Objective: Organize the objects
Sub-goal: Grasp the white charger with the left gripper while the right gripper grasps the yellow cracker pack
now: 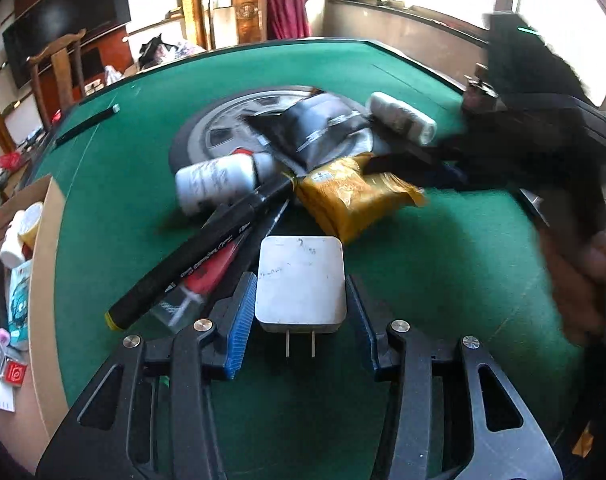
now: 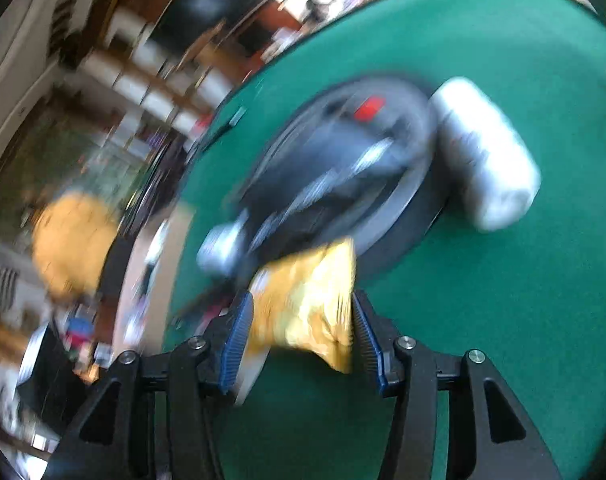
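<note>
A white plug-in charger [image 1: 301, 280] lies on the green table [image 1: 423, 280], prongs toward the camera. My left gripper [image 1: 301, 312] is shut on it, with a blue pad against each side. Beyond it is a pile: a black marker [image 1: 207, 248], a red pen [image 1: 215, 272], a white bottle [image 1: 215, 180], a black pouch [image 1: 315, 128], a white roll [image 1: 403, 116] and a yellow packet [image 1: 343, 192]. In the blurred right wrist view the yellow packet [image 2: 303, 312] sits between the jaws of my right gripper [image 2: 301, 332], which stands open around it. My right gripper [image 1: 423, 156] shows as a dark blur from the right.
A round grey panel [image 1: 219, 132] sits in the table's middle under the pile. A cardboard box [image 1: 43, 208] with several small items stands off the left edge. A black pen [image 1: 87, 124] lies at the far left. A hand [image 1: 583, 280] holds the right gripper's handle.
</note>
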Available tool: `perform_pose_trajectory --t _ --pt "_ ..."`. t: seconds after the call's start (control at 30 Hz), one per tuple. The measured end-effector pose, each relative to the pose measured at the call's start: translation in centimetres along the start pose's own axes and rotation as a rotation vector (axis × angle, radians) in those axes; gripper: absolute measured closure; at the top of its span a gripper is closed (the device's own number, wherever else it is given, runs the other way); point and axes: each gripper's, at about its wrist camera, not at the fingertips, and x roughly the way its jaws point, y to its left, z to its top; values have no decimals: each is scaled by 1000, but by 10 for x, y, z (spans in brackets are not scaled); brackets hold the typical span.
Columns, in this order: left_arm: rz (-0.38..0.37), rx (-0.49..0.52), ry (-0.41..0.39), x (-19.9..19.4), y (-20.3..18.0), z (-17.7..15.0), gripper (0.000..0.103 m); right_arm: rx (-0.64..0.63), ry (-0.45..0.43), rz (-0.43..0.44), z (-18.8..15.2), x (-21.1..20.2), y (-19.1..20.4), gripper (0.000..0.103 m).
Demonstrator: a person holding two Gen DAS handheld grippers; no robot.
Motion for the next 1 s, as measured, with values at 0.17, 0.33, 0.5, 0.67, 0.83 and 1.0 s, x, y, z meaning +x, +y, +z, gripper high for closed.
perform_pose_trajectory --t 0.17,0.33,0.5,0.67,0.83,1.0 --pt "-34 -53 9 0 22 -3 58 -188 14 -75 -23 -18 32 51" --pt "-35 -50 14 2 21 -4 58 -330 -65 -240 -3 -25 44 49" --pt "-42 -60 38 10 26 -4 58 -378 -11 -188 10 6 44 46" --pt "-18 -39 37 11 22 -5 58 -304 30 -141 24 31 28 46" --pt "-21 -41 34 11 24 -5 58 -326 134 -143 16 33 34 45" --pt "-23 -42 32 12 25 -4 58 -391 228 -123 -14 10 43 42"
